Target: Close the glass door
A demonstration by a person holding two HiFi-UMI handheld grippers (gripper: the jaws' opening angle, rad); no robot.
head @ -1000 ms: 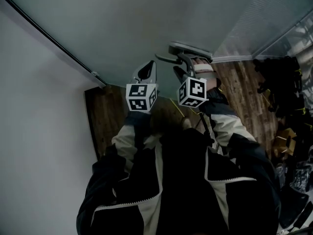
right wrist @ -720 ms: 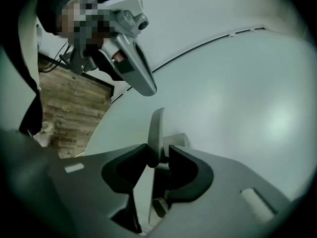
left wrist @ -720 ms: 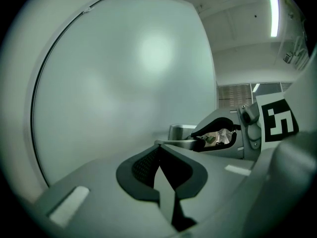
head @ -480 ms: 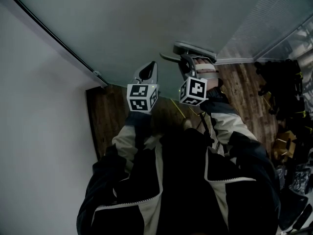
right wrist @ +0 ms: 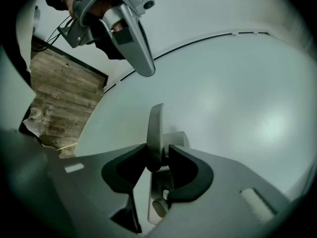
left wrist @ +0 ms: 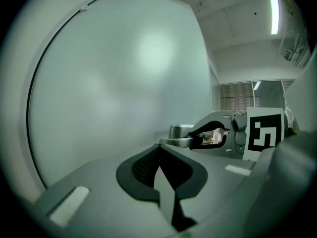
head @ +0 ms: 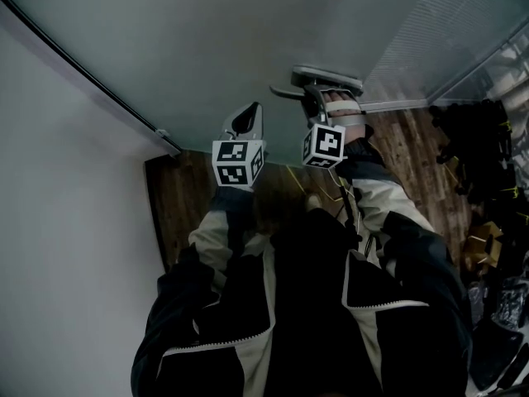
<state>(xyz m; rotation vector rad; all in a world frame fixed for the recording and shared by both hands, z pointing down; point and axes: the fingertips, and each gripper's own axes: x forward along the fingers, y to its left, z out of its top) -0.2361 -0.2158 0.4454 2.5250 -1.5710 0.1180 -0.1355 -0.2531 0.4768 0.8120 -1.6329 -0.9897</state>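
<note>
The frosted glass door (head: 207,40) fills the top of the head view. Its metal lever handle (head: 287,92) sticks out to the left of a plate. My right gripper (head: 318,99) is shut on that lever; in the right gripper view the handle (right wrist: 155,125) stands upright between the dark pads (right wrist: 179,162), which press on both its sides. My left gripper (head: 248,122) hangs to the left of the handle, close to the glass, its jaws together with nothing in them. From the left gripper view (left wrist: 161,171) the lever (left wrist: 181,142) and the right gripper (left wrist: 213,135) show at the right.
A white wall (head: 58,222) stands at the left, beyond the door's black edge strip (head: 83,77). Wooden floor (head: 178,205) lies below. Dark bags and boxes (head: 483,164) crowd the right side. A slatted window panel (head: 459,23) adjoins the door at upper right.
The right gripper's jaws have come together on the lever handle and it has shifted slightly upward in the head view. The left gripper has stayed where it was.
</note>
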